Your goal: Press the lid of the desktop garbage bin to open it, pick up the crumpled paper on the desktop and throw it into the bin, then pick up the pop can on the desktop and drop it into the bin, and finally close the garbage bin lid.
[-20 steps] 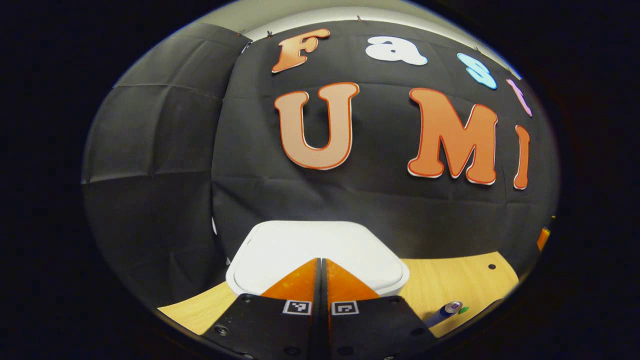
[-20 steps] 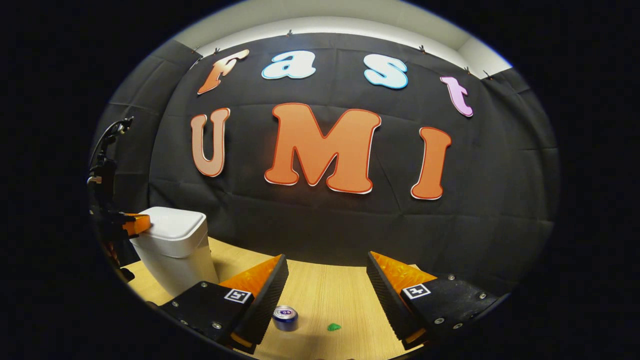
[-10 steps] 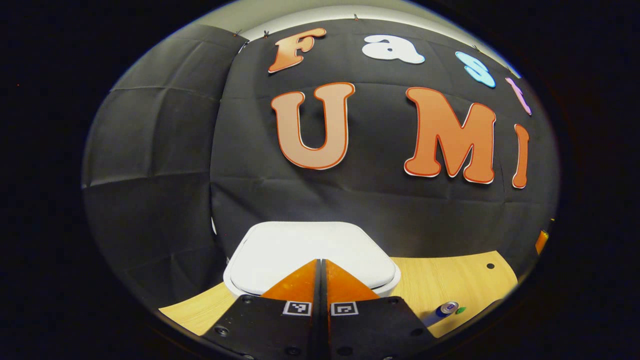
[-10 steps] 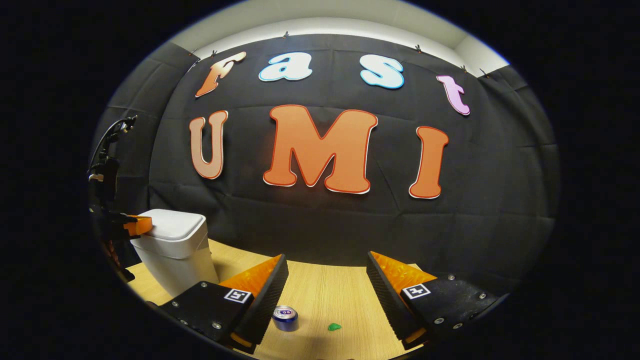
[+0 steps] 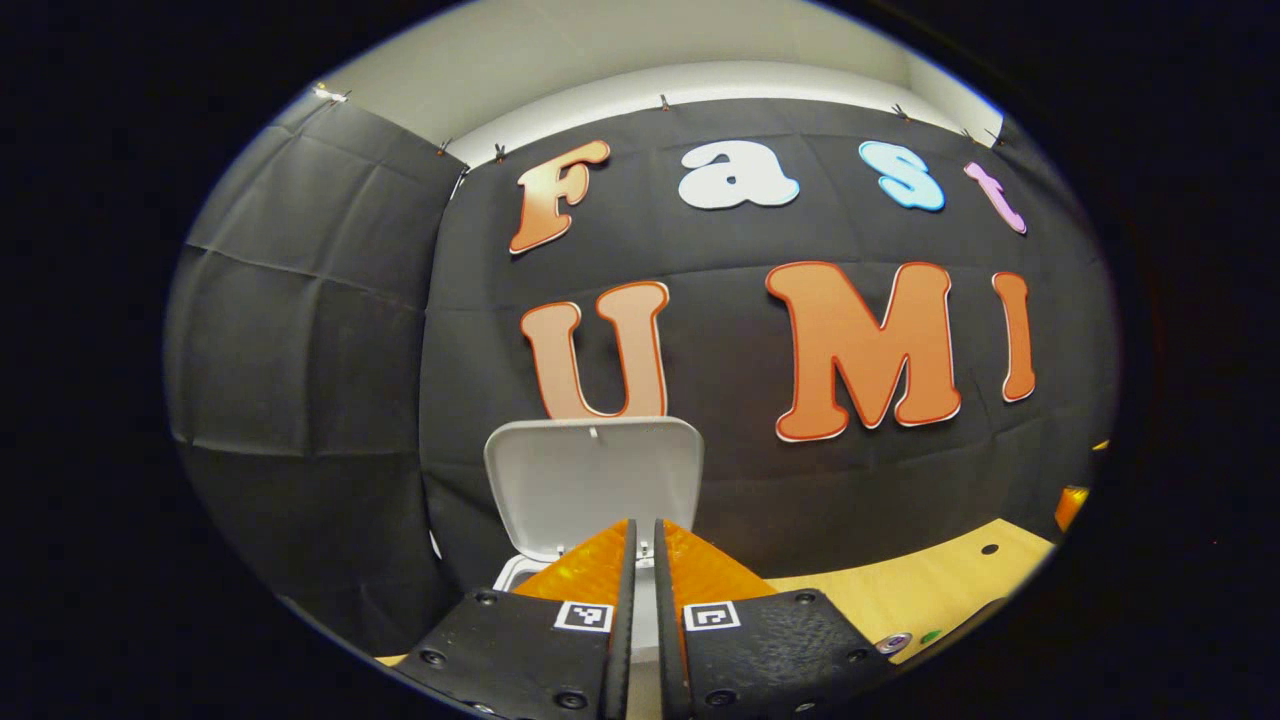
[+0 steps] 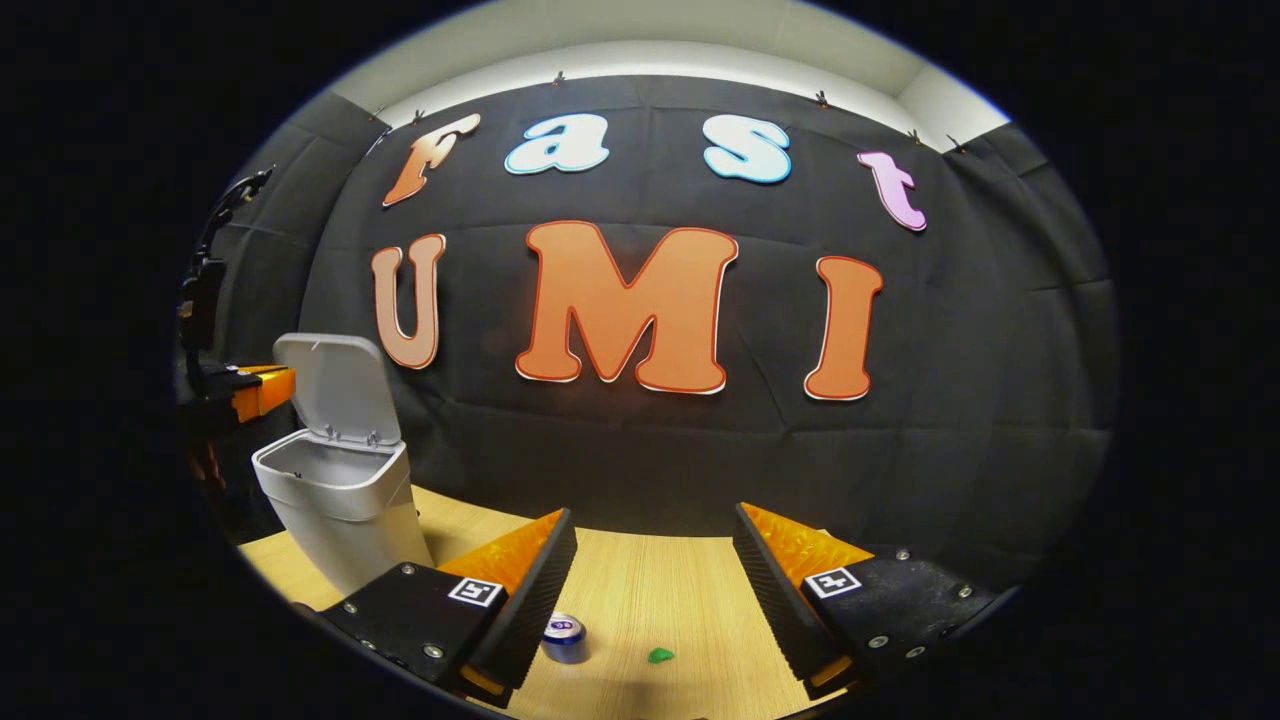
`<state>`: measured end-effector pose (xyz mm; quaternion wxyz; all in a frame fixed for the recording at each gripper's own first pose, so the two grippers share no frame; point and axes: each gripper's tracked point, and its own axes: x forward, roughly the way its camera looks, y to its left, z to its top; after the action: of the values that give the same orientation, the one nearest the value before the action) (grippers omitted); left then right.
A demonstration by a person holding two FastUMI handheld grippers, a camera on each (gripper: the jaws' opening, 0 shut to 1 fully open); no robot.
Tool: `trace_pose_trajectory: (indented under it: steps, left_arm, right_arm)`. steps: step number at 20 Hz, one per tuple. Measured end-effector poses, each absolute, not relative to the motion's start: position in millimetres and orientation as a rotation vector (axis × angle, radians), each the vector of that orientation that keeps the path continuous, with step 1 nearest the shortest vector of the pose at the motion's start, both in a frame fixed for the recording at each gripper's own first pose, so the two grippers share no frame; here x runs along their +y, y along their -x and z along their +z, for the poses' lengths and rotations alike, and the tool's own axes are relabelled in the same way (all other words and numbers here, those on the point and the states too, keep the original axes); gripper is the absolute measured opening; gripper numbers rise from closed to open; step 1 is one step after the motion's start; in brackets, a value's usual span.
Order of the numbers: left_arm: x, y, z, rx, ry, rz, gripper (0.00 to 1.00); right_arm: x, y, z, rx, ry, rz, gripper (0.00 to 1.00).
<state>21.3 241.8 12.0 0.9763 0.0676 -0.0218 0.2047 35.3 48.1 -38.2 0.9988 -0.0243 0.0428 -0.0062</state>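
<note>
The white desktop bin stands at the table's left with its lid swung up; in the left gripper view the raised lid faces me. My left gripper is shut with nothing held, and hovers above the bin's near rim. From the right gripper view the left gripper sits level with the lid, to its left. My right gripper is open over the table. Below it, a pop can stands upright beside a small green crumpled paper.
The wooden table runs back to the black cloth wall. In the left gripper view, the pop can and green paper lie at the lower right. A small hole marks the tabletop farther back.
The bin lid has sprung from closed to upright. My left gripper has lifted off the lid and now sits higher. The right gripper has barely moved.
</note>
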Motion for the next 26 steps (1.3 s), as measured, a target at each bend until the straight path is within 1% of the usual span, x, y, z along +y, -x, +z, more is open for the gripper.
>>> trace_pose_trajectory:
  steps: [1,2,5,6,9,10,11,13,20,26]
  left_arm:
    - [234.0,-17.4,16.5,-0.058,-0.127,0.407,0.18]
    - [225.8,-15.9,19.0,-0.062,-0.118,0.395,0.17]
    - [202.3,-5.1,21.5,-0.058,-0.088,0.364,0.39]
    - [196.6,-2.7,21.6,-0.057,-0.082,0.357,0.43]
    - [173.4,5.7,27.1,-0.055,-0.067,0.327,0.75]
    - [168.3,9.1,29.8,-0.057,-0.068,0.323,0.82]
    - [158.2,12.7,32.2,-0.058,-0.064,0.315,0.85]
    - [144.9,18.1,33.7,-0.050,-0.056,0.301,0.87]
    - [111.6,34.7,43.5,-0.028,-0.053,0.266,0.87]
    - [94.7,42.8,44.9,0.013,-0.121,0.257,0.87]
  right_arm:
    - [46.9,-34.1,-39.4,0.086,0.047,-0.012,0.94]
    - [44.8,-33.5,-41.6,0.087,0.046,-0.011,0.94]
    - [38.9,-31.9,-55.1,0.100,0.047,-0.004,0.93]
    - [36.6,-31.8,-59.3,0.106,0.049,-0.003,0.94]
    - [31.1,-30.2,-75.8,0.121,0.051,0.007,0.94]
    - [29.8,-30.8,-81.3,0.129,0.051,0.009,0.94]
    - [28.5,-32.2,-88.5,0.136,0.050,0.013,0.94]
    - [24.4,-36.3,-105.3,0.152,0.056,0.015,0.94]
    - [13.3,-53.3,-175.5,0.254,0.044,0.017,0.94]
    - [0.7,-79.2,-256.5,0.388,0.065,-0.002,0.94]
